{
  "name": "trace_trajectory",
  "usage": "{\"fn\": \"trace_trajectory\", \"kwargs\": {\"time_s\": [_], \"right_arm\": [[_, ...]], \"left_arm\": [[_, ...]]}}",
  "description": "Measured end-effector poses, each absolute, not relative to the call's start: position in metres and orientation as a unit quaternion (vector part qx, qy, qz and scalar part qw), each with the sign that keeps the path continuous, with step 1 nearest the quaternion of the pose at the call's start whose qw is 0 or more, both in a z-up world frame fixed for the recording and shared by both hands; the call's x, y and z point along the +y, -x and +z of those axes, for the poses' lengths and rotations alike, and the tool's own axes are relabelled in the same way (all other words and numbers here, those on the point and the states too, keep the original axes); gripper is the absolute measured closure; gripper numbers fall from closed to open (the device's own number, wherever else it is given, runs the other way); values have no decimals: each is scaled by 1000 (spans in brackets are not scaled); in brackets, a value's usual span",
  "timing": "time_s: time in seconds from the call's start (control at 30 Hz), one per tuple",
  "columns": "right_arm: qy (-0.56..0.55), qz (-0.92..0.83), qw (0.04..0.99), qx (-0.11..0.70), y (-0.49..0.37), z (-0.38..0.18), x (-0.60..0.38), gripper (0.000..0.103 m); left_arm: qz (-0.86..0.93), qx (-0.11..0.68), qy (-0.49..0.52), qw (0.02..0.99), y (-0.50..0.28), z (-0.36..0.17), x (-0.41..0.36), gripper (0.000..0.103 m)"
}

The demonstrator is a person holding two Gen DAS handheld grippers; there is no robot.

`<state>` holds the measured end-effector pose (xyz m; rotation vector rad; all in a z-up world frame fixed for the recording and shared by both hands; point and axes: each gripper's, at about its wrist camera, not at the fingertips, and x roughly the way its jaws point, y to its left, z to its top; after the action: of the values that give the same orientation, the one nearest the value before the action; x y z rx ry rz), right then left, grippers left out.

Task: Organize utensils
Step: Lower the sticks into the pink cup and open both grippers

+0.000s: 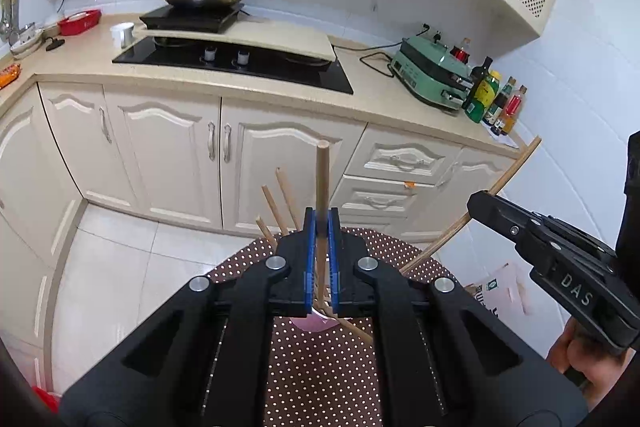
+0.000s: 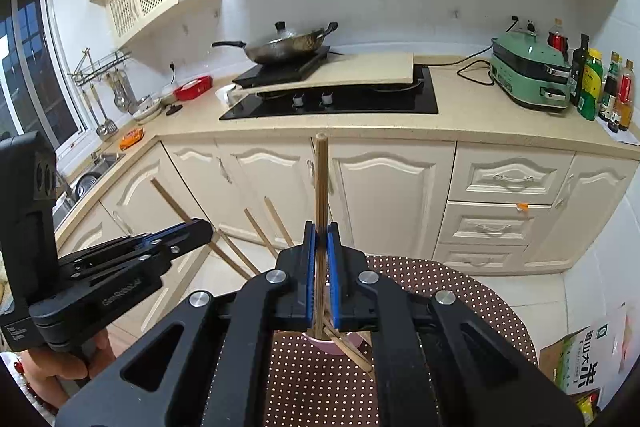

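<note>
"DAS" shows in raised letters on the right tongs (image 1: 476, 201), seen from the left wrist view. The left tongs (image 2: 200, 227) carry pale lettering, too blurred to read. Large Chinese characters mark the cardboard box (image 2: 576, 359) on the floor, illegible.

Each wrist view looks forward along its own gripper fingers from close above a polka-dot table (image 1: 320, 367), facing the kitchen counter (image 2: 472, 123). Both share the black hob (image 1: 240, 61), wok (image 2: 286, 47) and green appliance (image 2: 528, 75); each glimpses the other gripper at its edge.
</note>
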<state>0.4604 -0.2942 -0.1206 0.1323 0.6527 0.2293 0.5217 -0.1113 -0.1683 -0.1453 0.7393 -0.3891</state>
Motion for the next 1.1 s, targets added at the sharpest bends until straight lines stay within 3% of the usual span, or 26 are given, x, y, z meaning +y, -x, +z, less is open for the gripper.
{"fn": "trace_trajectory", "kwargs": {"time_s": [1.1], "right_arm": [[-48,108,903,414,-467,-183,-274,98]], "left_arm": [[-219,444,8,869,-518,-248,-142,96]]}}
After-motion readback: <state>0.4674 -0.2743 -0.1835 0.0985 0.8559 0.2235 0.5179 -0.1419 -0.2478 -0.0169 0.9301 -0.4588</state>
